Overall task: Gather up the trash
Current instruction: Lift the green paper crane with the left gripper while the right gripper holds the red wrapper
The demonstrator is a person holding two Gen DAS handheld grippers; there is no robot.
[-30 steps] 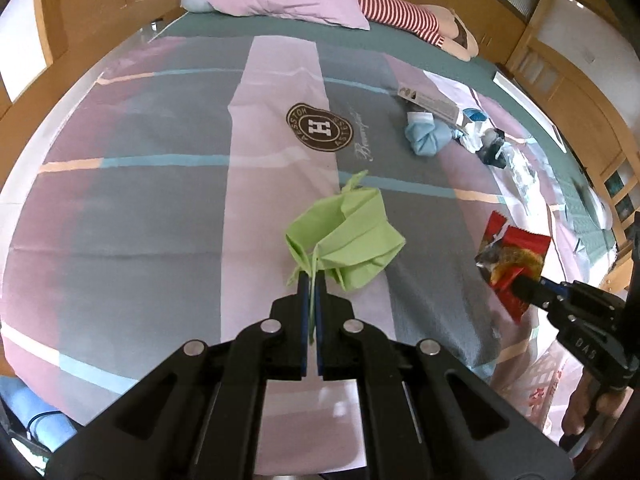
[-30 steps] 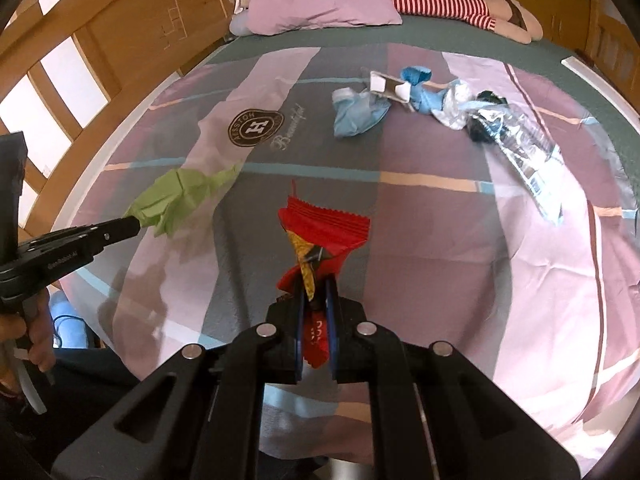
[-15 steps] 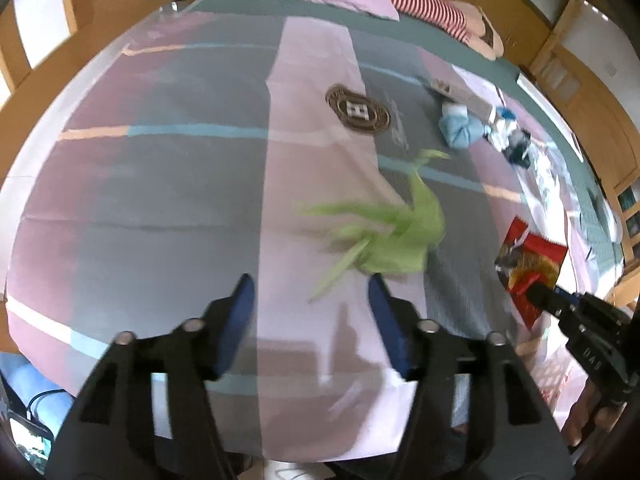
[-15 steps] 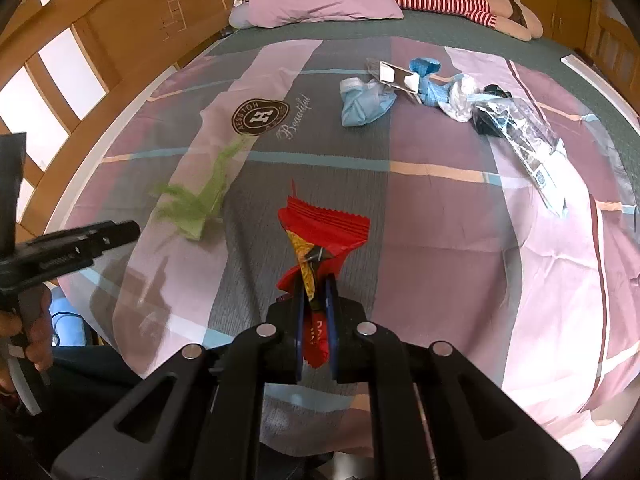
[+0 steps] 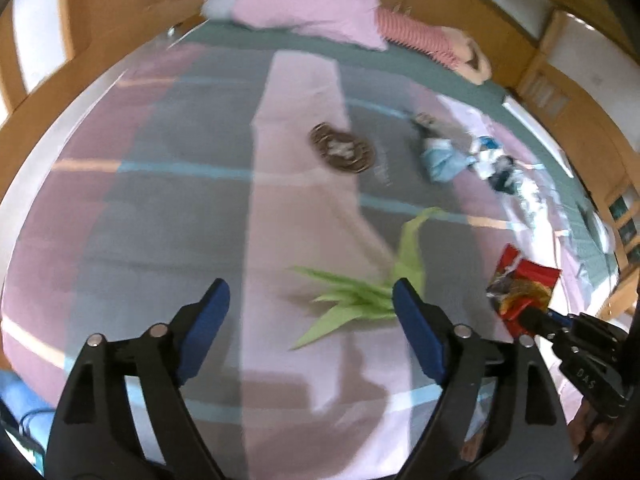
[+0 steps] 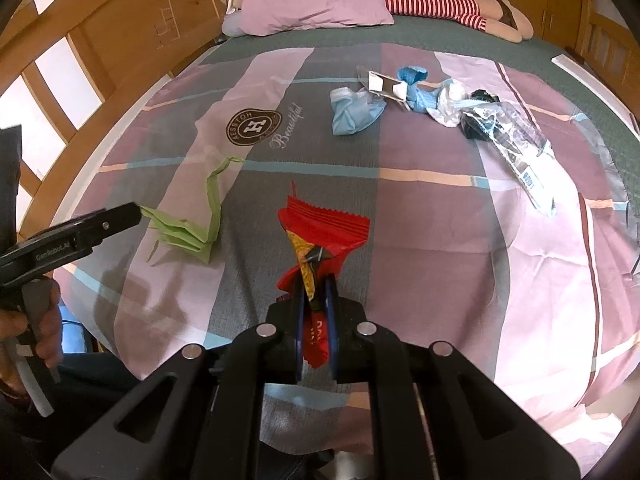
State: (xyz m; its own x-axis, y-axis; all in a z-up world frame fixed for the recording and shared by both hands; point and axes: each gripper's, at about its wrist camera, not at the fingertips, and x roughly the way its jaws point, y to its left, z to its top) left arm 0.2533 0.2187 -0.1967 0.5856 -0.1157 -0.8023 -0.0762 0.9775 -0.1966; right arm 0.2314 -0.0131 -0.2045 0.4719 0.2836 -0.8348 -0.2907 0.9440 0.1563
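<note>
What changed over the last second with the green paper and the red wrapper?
The left hand-held gripper let go of the green paper: its jaws were shut on it and are now opening wide, and the paper has dropped onto the bedspread, lying just ahead of the fingers. The right hand-held gripper stayed put, still shut on the red wrapper. The trash pile farther up the bed is unchanged.

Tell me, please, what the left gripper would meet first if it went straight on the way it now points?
Probably the green paper, lying on the bedspread ahead of the left gripper, whose fingers are opening. Depth is unclear; it may meet bedspread first.
</note>
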